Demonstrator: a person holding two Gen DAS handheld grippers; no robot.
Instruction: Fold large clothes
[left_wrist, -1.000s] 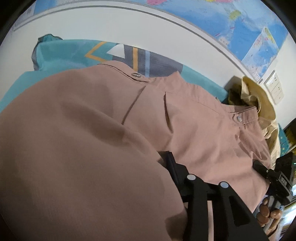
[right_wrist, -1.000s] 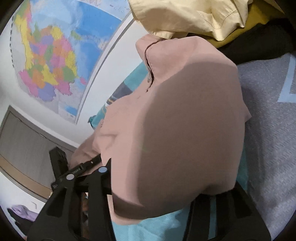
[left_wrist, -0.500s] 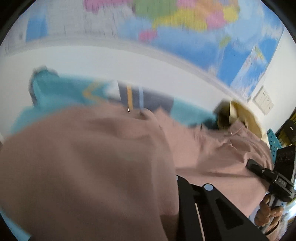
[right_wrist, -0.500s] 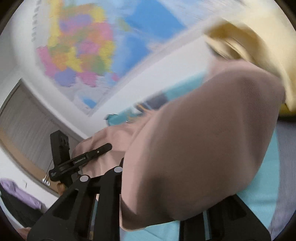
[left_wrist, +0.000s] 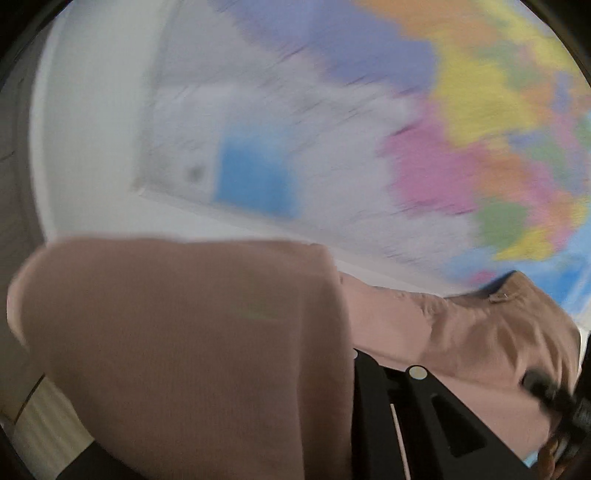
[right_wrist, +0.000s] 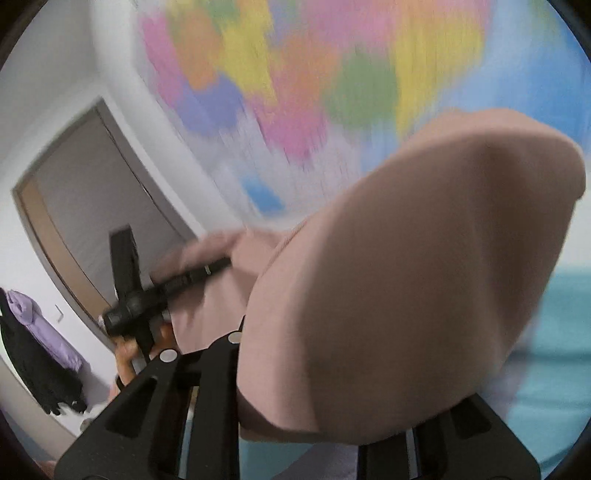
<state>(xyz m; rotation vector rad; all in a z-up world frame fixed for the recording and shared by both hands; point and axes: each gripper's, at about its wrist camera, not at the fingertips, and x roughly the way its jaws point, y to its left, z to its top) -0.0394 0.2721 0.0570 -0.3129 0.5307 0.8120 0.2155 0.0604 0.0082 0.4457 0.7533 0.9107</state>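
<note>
A dusty-pink garment (left_wrist: 192, 350) hangs lifted in the air between both grippers. In the left wrist view it drapes over my left gripper (left_wrist: 332, 369), which is shut on its fabric, and stretches right toward the other gripper (left_wrist: 554, 398). In the right wrist view the same pink garment (right_wrist: 406, 288) bulges over my right gripper (right_wrist: 306, 373), which is shut on it; the fingertips are hidden by cloth. The left gripper (right_wrist: 166, 288) shows there at the left, holding the far end. Both views are motion-blurred.
A coloured wall map (left_wrist: 424, 129) fills the background, also in the right wrist view (right_wrist: 314, 74). A grey door (right_wrist: 85, 206) and hanging dark and lilac clothes (right_wrist: 33, 343) are at left. The teal bed cover (right_wrist: 554, 350) lies below right.
Both grippers have risen with the pink garment, lifting it off the bed. The views have tilted up from the bed and the yellow clothes to the wall map.
</note>
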